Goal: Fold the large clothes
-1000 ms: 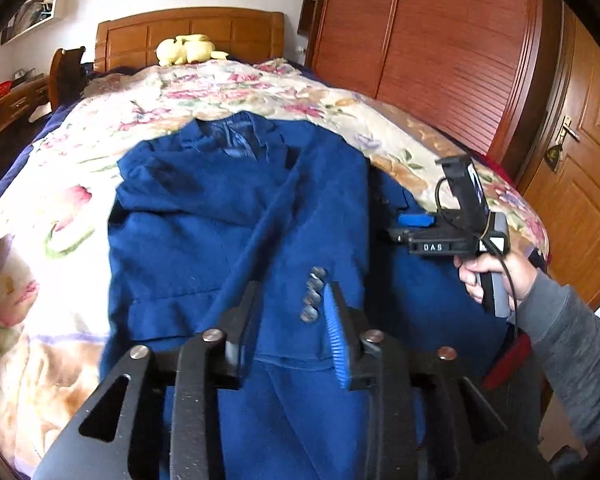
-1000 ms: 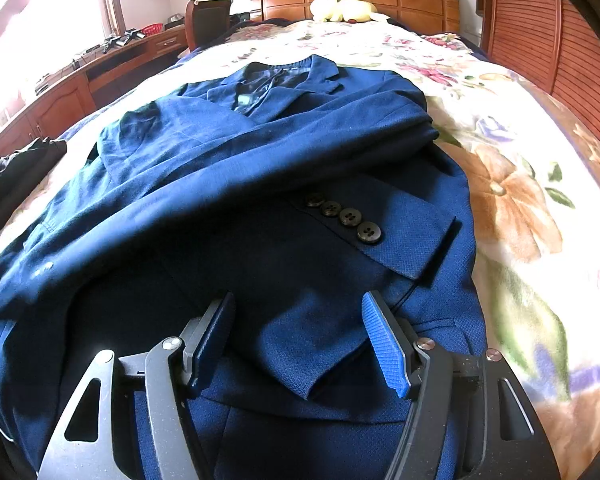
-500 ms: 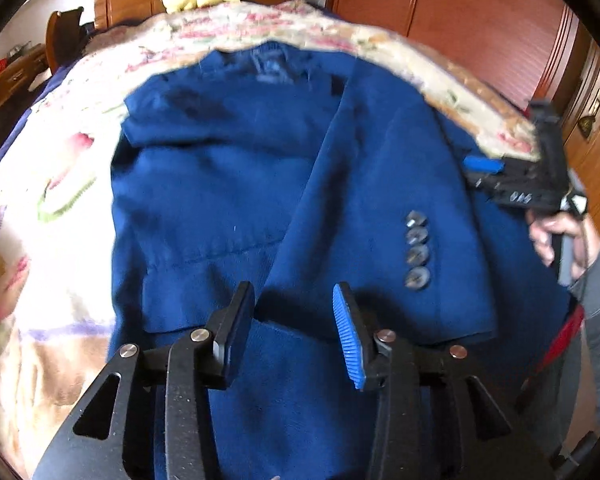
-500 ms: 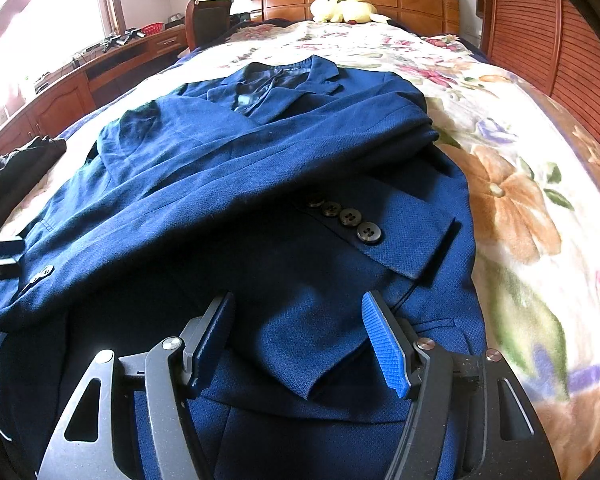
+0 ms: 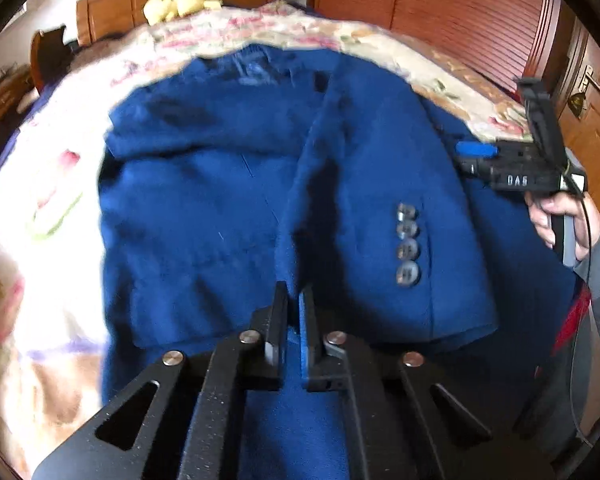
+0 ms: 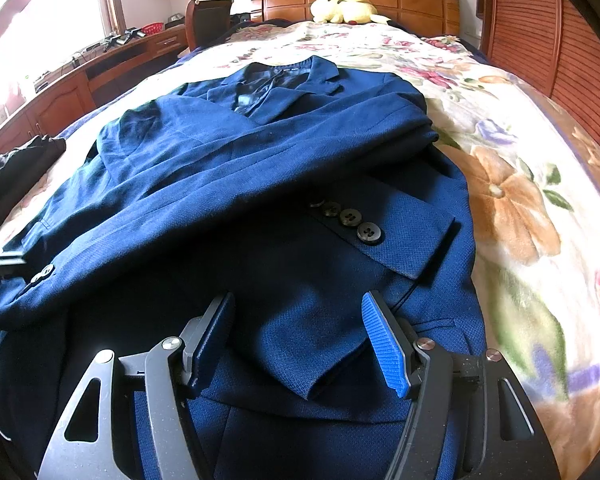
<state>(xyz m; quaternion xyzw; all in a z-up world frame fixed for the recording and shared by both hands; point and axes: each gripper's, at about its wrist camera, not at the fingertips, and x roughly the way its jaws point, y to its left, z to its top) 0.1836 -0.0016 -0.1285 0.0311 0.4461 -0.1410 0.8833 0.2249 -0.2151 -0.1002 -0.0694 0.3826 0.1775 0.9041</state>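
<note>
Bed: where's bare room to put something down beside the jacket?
Bare floral bedspread lies between the blue jacket and the wardrobe, and from collar to yellow plush toy. Crowded: the near end, where both grippers work and a dark garment lies.

both wrist views look steeply down, close over the shared blue jacket (image 5: 204, 208).

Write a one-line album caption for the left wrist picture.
Left gripper shut on blue jacket spread over a floral bed.
</note>
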